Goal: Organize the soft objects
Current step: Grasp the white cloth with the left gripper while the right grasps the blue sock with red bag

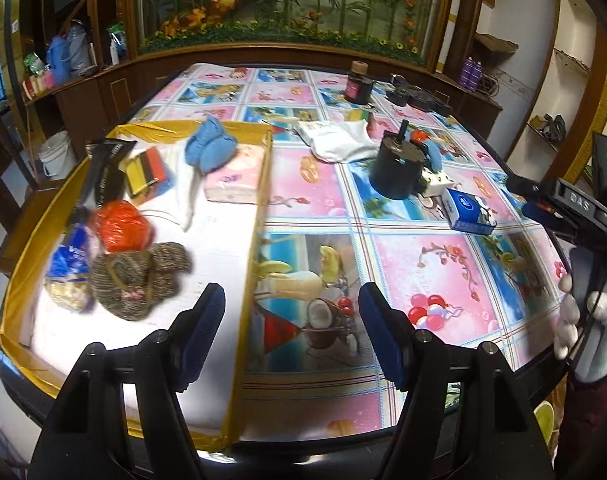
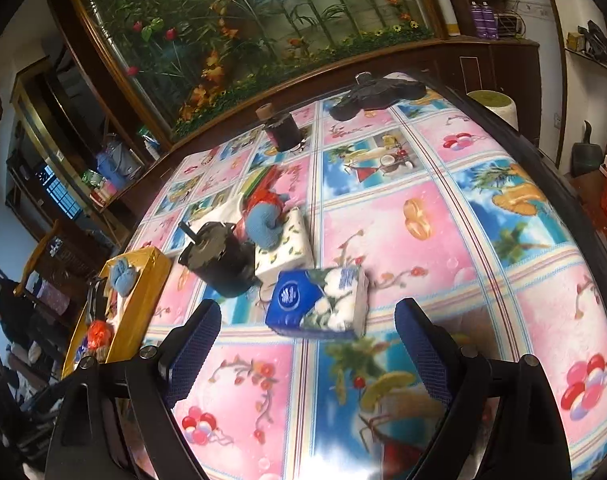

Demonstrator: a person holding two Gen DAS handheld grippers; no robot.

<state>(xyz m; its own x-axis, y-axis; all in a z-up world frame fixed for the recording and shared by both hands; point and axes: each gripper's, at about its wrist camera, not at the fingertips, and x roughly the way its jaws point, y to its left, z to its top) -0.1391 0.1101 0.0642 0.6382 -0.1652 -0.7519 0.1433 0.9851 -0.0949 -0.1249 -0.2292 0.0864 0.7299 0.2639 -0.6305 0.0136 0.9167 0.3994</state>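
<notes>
Two grippers are hovering over the table (image 2: 483, 240), and we are gripping nothing with either. Our left gripper (image 1: 291, 332) is hanging half open above the near edge of the gold-rimmed tray (image 1: 259, 216) on the table's left side. Our right gripper (image 2: 307, 344) is standing wide, its empty jaws spreading a little further, facing the blue tissue pack (image 2: 317, 302) lying mid-table just beside the black cylinder (image 2: 221, 260).

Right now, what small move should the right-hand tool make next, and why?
Probably ease the right gripper forward and down over the blue tissue pack: its empty jaws are opening, the pack lies just ahead, outside the gold-edged tray holding other soft things.
</notes>
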